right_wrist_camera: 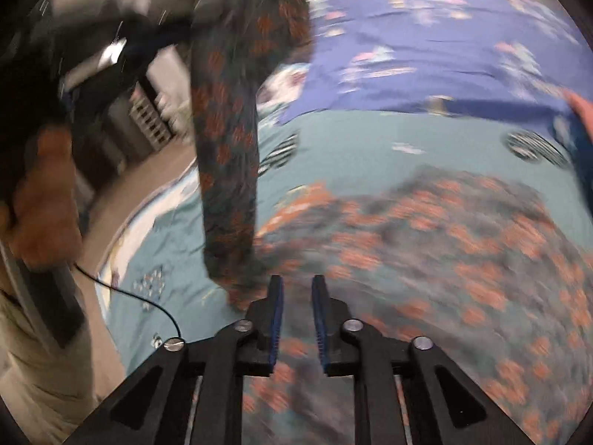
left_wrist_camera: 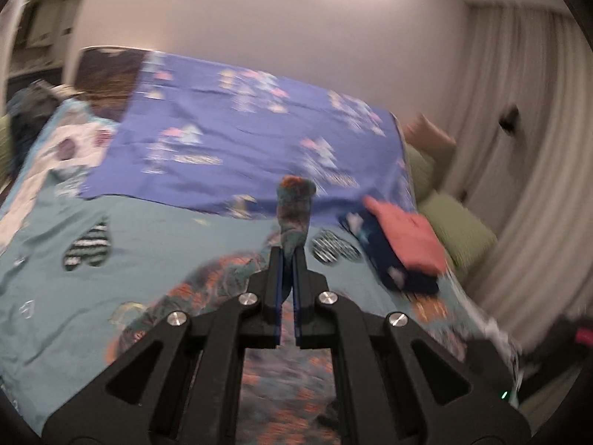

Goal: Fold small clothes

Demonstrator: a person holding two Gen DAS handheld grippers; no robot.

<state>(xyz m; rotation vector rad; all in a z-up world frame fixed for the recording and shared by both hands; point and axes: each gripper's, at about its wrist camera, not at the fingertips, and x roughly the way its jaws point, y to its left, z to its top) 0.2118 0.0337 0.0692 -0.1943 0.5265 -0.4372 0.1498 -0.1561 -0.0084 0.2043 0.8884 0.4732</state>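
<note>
Left wrist view. My left gripper (left_wrist_camera: 289, 256) is pinched tight on a corner of the dark teal garment with orange flower print (left_wrist_camera: 229, 282); a tuft of it sticks up past the tips. The rest trails back under the gripper onto the pale teal bedsheet with striped hearts (left_wrist_camera: 148, 222). Beyond the garment lies the purple patterned cloth (left_wrist_camera: 241, 129). Right of the garment sits a stack: a folded salmon-pink piece (left_wrist_camera: 411, 237) on a folded navy piece (left_wrist_camera: 385, 259), near the bed edge.

Risk, as I judge it: the bite is thin, so a quick lift could slip the fabric out. A wide swing right of the garment could knock the stack off the bed.

Right wrist view. My right gripper (right_wrist_camera: 297, 296) has its jaws parted with nothing between them. It hovers above the garment, which spreads across the sheet. A long strip hangs from the other gripper, up and left. The person's hand (right_wrist_camera: 40, 200) shows at the far left.

Heavy motion blur here. I cannot make out the garment's edges, seams or which part is lifted, so a grab now could catch two layers. The stack is cut off at the right border.
</note>
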